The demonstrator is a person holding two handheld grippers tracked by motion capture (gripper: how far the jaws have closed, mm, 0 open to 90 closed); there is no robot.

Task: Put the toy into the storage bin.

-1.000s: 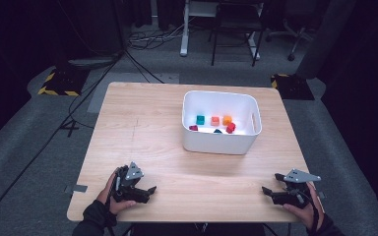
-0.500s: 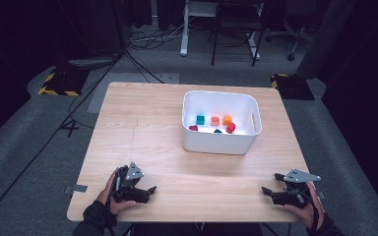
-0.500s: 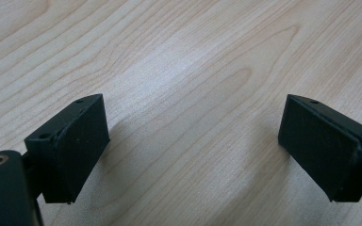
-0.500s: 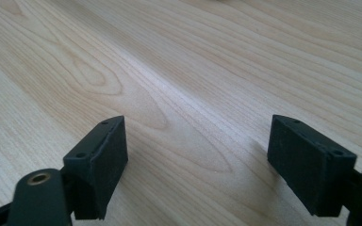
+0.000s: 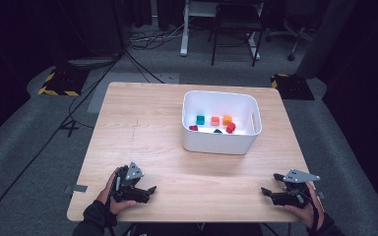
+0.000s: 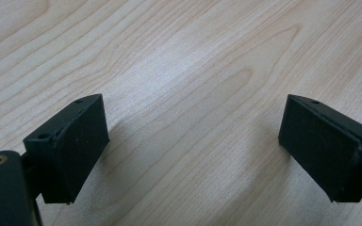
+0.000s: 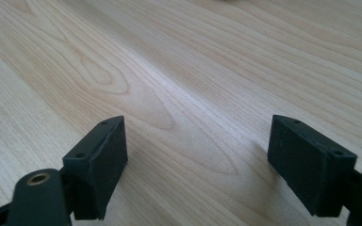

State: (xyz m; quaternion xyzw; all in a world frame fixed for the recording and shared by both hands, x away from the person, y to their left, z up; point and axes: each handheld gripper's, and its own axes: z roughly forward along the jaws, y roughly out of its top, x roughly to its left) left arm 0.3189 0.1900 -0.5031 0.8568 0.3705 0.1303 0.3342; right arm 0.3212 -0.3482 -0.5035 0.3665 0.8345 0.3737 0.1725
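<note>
Our left gripper (image 5: 150, 189) rests at the worktop's (image 5: 147, 123) near left corner, jaws spread wide over bare wood. Our right gripper (image 5: 268, 191) sits at the near right corner, jaws likewise apart and holding nothing. Well ahead of both, the white bin (image 5: 220, 142) holds small coloured blocks (image 5: 215, 120).

The small pieces (image 5: 215, 123) in the white bin (image 5: 220, 143) are too small to identify.

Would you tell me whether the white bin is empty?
Not empty: the bin holds several small coloured blocks on its floor.
</note>
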